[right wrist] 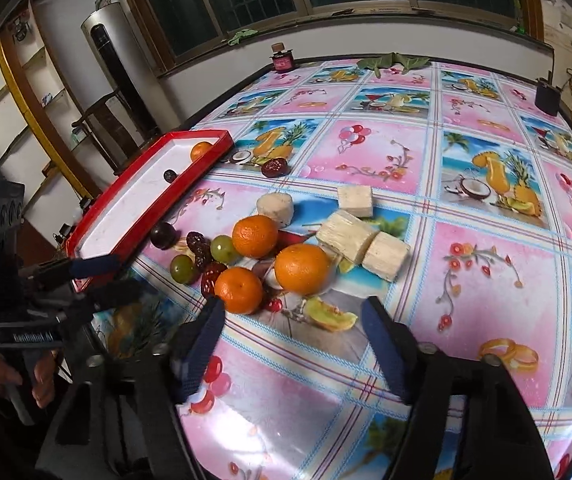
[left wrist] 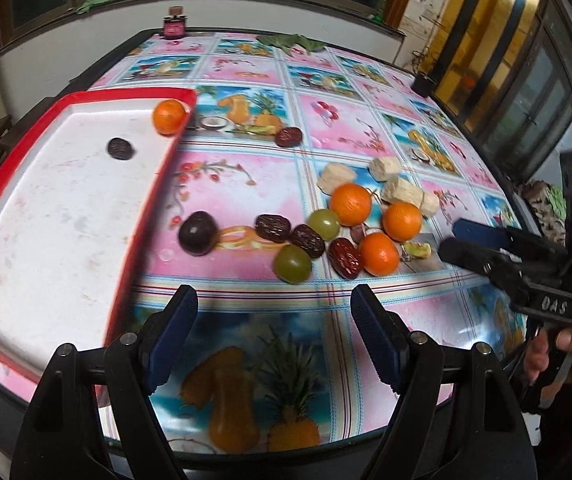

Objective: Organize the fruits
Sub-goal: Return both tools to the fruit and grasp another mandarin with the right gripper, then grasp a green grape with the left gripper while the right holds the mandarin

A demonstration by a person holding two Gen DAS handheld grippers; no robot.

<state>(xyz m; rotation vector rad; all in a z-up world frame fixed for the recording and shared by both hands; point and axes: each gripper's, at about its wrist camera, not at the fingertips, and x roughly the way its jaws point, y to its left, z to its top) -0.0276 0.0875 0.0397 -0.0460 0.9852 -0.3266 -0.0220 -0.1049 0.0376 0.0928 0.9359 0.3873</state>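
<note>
- Dark windows run along the far wall behind a desk (left wrist: 365, 128) covered with a glossy cloth of pink and blue fruit-print squares.
- At 9 o'clock in the left wrist view lies a red-rimmed white tray (left wrist: 66, 216); it holds one orange (left wrist: 169, 116) near its far corner and one dark round fruit (left wrist: 120, 148) a little nearer.
- Just outside the tray's right rim, a dark plum (left wrist: 198, 233) rests on the cloth.
- Toward 3 o'clock of the plum sits the main pile: wrinkled dates (left wrist: 272, 228), two green grapes (left wrist: 291, 264), and three oranges (right wrist: 254, 236) close together.
- Four pale cut cylinders, sugarcane pieces (right wrist: 347, 236) by their look, lie at 12 to 1 o'clock of the oranges, two of them touching.
- One lone date (left wrist: 287, 137) sits apart, at 12 o'clock of the pile, near the tray's far corner.
- Left hand-held gripper (left wrist: 274, 340): jaws spread wide over bare cloth at 6 o'clock of the pile, nothing between them.
- Right hand-held gripper (right wrist: 291, 344): jaws parted and empty, pointing at the nearest oranges; its left fingertip is just beside one orange, and whether it touches cannot be told.
- A hand (left wrist: 557, 352) grips the right tool's trigger handle at 4 o'clock in the left wrist view.
</note>
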